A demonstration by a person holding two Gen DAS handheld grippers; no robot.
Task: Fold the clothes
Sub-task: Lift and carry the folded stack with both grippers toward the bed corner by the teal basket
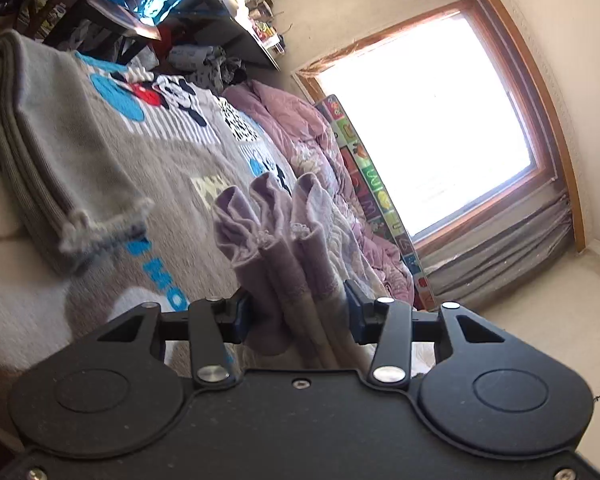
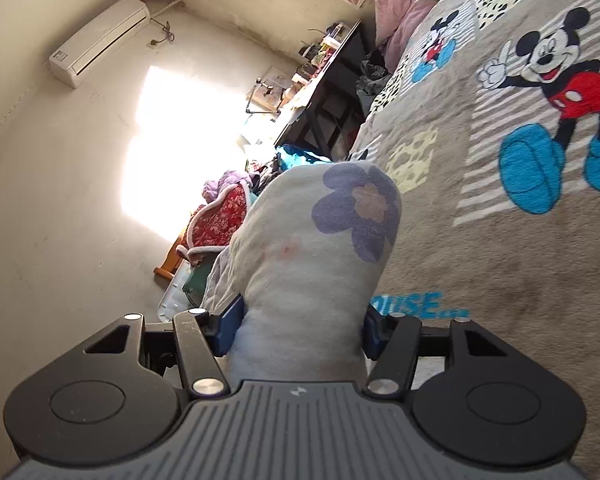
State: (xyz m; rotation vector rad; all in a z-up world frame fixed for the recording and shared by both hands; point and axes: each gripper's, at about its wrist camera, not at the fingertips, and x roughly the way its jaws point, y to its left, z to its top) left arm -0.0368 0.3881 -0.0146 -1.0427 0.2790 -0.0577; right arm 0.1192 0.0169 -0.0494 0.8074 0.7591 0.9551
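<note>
The garment is gripped at two places: a bunched lilac cloth edge [image 1: 276, 232] is pinched in the left hand-held gripper [image 1: 296, 312], a flower-printed white fold [image 2: 320, 248] in the right hand-held gripper [image 2: 300, 328], both raised above the bed [image 2: 480, 240], neither nearer.

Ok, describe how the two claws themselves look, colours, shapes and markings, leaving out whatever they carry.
The left claw has a plain matte black body, two round black discs at its sides, black linkage bars with silver rivets, and blue pads. The right claw has the same black discs, bars, silver rivets and blue pads, but its centre plate is grey, ribbed, with a small white logo. No cables, sleeves or hands show.
</note>
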